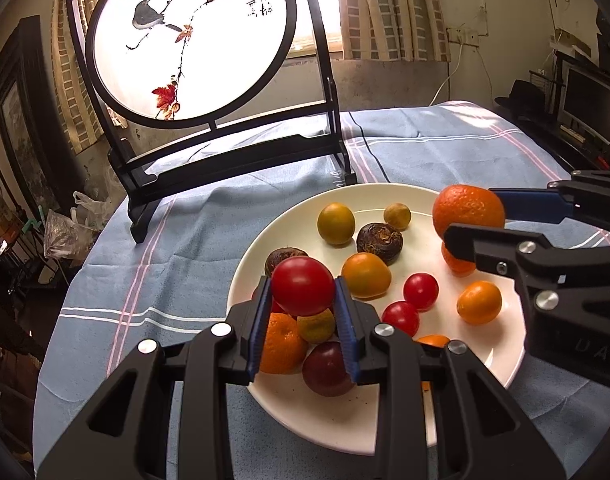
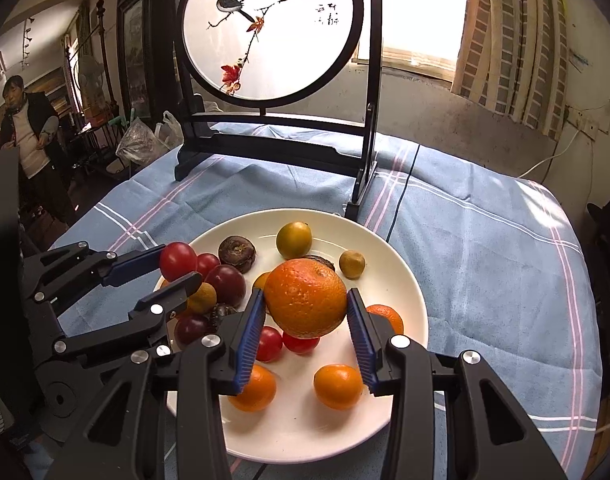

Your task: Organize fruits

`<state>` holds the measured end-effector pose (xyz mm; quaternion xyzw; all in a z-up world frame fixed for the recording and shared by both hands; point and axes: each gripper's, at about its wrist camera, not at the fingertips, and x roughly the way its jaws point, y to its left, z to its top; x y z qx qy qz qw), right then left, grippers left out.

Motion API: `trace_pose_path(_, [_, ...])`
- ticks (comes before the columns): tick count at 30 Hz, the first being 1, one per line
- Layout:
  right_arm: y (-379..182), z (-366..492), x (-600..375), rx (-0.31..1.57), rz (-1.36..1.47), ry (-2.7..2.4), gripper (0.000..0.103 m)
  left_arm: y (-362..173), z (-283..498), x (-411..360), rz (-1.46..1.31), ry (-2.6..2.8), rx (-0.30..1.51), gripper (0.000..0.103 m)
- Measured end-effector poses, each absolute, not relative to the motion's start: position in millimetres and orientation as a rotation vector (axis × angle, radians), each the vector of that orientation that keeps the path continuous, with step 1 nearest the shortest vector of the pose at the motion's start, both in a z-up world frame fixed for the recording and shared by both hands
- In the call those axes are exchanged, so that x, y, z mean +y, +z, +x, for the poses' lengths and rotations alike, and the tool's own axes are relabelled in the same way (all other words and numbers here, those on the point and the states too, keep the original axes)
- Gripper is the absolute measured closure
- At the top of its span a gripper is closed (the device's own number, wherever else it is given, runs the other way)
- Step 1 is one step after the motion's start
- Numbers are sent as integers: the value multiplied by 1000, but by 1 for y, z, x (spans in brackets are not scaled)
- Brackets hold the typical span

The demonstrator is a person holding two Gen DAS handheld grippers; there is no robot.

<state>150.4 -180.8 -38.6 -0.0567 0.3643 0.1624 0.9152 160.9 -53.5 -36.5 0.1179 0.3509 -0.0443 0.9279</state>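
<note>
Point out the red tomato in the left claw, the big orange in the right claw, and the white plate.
red tomato (image 1: 303, 286): left wrist view, centre of its skin.
big orange (image 2: 305, 298): right wrist view, middle of its peel.
white plate (image 2: 305, 436): right wrist view, bare near part.

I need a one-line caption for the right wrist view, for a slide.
Right tool holds an orange above the white plate of mixed fruits; left tool grips a red tomato.

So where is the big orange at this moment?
The big orange is held in the right tool, lifted above the white plate, centre of the right wrist view.
</note>
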Motion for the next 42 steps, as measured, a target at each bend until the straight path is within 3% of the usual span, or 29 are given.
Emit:
trace_pose_path(2, [-42,155,-179,764,-122,329,60,-40,163,-55,252,-88,727,68])
trace_pose_path(5, [-41,156,-180,753,-108,325,55,-41,163,-53,253,-70,713,40])
trace_pose_path(11, [-7,130,-193,654,-47,318,46,-25,149,-44,225,-61,665,32])
trace_pose_path(15, [15,91,-200,523,-64,225,26,-5,125,-34,184,-67,601,20])
trace_pose_path(17, [18,67,-205,452,-67,181,23,5,110,-28,163,-57,552,13])
trace_pose_path(23, [2,28,-215,440,-6,154,23,16,77,-12,116,-45,481,6])
trace_pose_path(42, [-44,24,-188,449,-60,49,18,-3,70,-16,145,-63,444,5])
